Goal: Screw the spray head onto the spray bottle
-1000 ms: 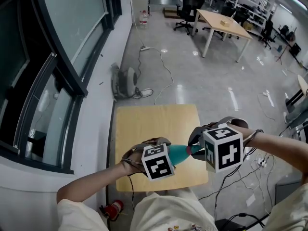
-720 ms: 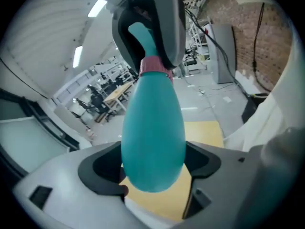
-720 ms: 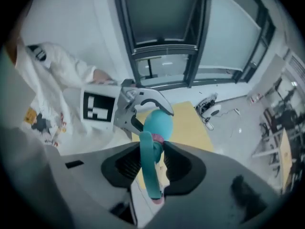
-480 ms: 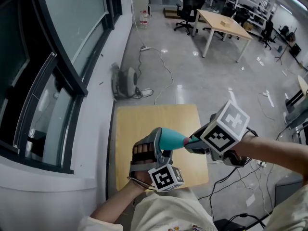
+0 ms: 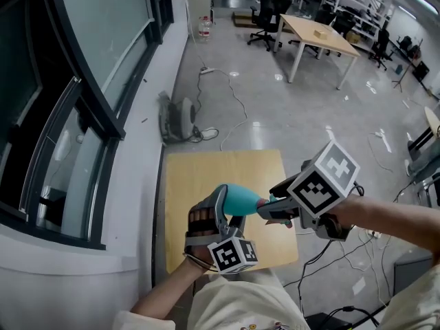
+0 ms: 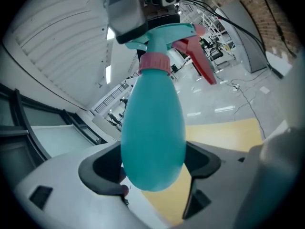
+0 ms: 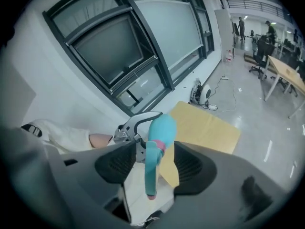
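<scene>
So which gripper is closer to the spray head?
Right. The right gripper has just opened its jaws either side of the spray head; the left gripper grips the teal spray bottle at its far end.

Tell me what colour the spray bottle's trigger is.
Red. The trigger shows best in the left gripper view.

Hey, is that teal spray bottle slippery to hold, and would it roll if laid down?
Likely slippery: the spray bottle is smooth and egg-shaped between the left gripper's fingers. Laid down, it would probably roll until the trigger on the spray head catches. Probably light: held by its base.
</scene>
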A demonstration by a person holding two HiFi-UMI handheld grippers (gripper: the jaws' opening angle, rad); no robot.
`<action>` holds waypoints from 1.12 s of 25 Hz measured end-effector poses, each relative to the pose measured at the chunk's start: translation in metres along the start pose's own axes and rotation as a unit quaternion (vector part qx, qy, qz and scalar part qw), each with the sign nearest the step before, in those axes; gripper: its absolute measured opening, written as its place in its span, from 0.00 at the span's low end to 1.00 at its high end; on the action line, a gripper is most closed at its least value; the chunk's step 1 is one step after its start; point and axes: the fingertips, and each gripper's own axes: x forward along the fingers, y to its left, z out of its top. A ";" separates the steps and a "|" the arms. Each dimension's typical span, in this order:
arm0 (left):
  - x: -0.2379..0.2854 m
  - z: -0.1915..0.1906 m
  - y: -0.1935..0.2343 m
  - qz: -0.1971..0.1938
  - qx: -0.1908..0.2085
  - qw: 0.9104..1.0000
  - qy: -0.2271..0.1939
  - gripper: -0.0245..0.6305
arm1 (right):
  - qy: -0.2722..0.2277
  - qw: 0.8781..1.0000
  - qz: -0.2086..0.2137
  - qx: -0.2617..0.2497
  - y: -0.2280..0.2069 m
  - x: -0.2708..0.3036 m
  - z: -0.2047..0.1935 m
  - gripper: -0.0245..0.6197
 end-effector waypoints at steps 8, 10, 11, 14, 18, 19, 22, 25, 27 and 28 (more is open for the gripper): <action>0.007 -0.036 0.006 -0.115 0.049 0.992 0.021 0.65 | -0.032 0.953 -0.039 -0.299 0.022 -0.042 0.012 0.40; 0.005 -0.047 0.013 -0.148 0.082 0.985 0.031 0.65 | -0.015 0.884 -0.097 -0.457 0.020 -0.042 0.009 0.40; 0.004 -0.050 0.017 -0.164 0.097 0.981 0.034 0.65 | -0.005 0.840 -0.129 -0.527 0.018 -0.041 0.007 0.40; -0.003 -0.050 0.030 -0.202 0.142 0.968 0.040 0.65 | 0.013 0.666 -0.222 -0.712 0.013 -0.035 0.006 0.40; -0.010 -0.038 0.044 -0.215 0.182 0.959 0.039 0.65 | 0.002 0.432 -0.280 -0.857 0.024 -0.014 0.002 0.40; -0.011 -0.036 0.046 -0.214 0.191 0.957 0.037 0.65 | -0.006 0.399 -0.284 -0.872 0.028 -0.009 0.004 0.40; -0.012 -0.035 0.046 -0.221 0.205 0.953 0.037 0.65 | -0.028 0.344 -0.298 -0.890 0.035 0.003 0.014 0.40; -0.016 -0.037 0.040 -0.248 0.193 0.948 0.043 0.65 | -0.031 0.315 -0.306 -0.898 0.032 0.013 0.022 0.40; -0.020 -0.037 0.035 -0.268 0.180 0.945 0.055 0.65 | -0.033 0.308 -0.307 -0.900 0.028 0.018 0.022 0.40; -0.022 -0.036 0.032 -0.277 0.174 0.943 0.061 0.65 | -0.034 0.306 -0.307 -0.901 0.027 0.021 0.021 0.40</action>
